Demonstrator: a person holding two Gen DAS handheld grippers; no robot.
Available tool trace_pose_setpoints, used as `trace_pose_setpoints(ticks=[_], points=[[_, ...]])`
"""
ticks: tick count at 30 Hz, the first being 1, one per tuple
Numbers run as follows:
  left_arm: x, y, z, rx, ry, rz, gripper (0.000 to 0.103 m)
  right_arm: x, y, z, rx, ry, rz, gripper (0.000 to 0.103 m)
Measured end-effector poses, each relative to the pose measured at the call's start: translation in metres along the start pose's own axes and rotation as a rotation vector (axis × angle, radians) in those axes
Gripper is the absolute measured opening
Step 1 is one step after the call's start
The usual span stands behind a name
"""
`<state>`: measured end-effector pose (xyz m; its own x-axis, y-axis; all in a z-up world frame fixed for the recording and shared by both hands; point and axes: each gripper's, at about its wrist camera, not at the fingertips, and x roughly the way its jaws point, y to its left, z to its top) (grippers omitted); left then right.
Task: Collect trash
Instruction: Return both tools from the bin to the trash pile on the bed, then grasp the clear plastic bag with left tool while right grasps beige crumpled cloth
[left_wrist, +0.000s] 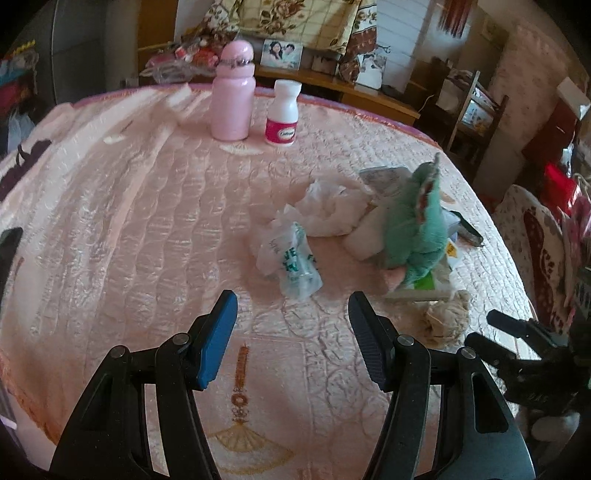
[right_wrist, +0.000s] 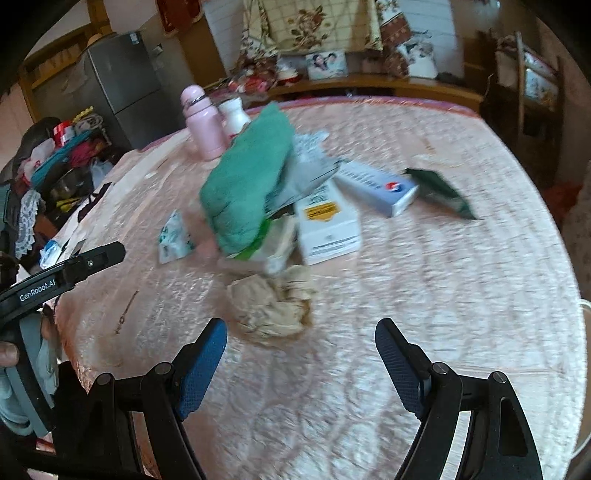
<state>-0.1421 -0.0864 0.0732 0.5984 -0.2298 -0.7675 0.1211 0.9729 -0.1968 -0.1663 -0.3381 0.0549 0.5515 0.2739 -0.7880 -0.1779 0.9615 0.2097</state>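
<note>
Left gripper (left_wrist: 291, 339): jaws stand apart and empty, hovering just short of the plastic wrapper (left_wrist: 291, 258) on the table (left_wrist: 129, 221).
Right gripper (right_wrist: 301, 363): jaws wide and empty, the paper wad (right_wrist: 273, 306) lying just ahead of them.
Trash: wrapper, wad, white tissue (left_wrist: 328, 210) and boxes (right_wrist: 328, 221) cluster mid-table, partly under a green cloth (right_wrist: 247, 184).
Snag risk: closing low could pinch the quilted cover along with the trash.
Wrong pick: the cloth drapes over the pile, so a grab there could lift it instead.
Knock risk: pink bottle (left_wrist: 232, 92) and white bottle (left_wrist: 282, 114) stand upright behind; a long reach could topple them.
</note>
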Motion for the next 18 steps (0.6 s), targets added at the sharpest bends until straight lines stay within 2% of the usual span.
trace_pose_setpoints(ticks=[7, 11, 12, 13, 14, 15, 18], points=[[0.043, 0.002, 0.019, -0.005, 0.025, 0.024, 0.061, 0.027, 0.011, 0.008, -0.024, 0.022, -0.005, 0.08], [0.065, 0.007, 0.024, -0.012, 0.046, 0.022, 0.058, 0.034, 0.009, 0.01, -0.02, 0.034, 0.017, 0.063], [0.069, 0.008, 0.023, -0.018, 0.059, 0.008, 0.045, 0.036, 0.009, 0.01, -0.021, 0.041, 0.027, 0.059], [0.072, 0.008, 0.022, -0.022, 0.076, -0.009, 0.035, 0.039, 0.009, 0.009, -0.022, 0.052, 0.04, 0.055], [0.074, 0.009, 0.021, -0.023, 0.087, -0.015, 0.028, 0.04, 0.009, 0.008, -0.024, 0.053, 0.049, 0.048], [0.07, 0.008, 0.02, -0.018, 0.076, -0.017, 0.024, 0.038, 0.009, 0.006, -0.027, 0.04, 0.054, 0.038], [0.055, 0.005, 0.014, -0.01, 0.069, -0.04, 0.019, 0.028, 0.007, 0.003, -0.017, 0.024, 0.094, 0.033]])
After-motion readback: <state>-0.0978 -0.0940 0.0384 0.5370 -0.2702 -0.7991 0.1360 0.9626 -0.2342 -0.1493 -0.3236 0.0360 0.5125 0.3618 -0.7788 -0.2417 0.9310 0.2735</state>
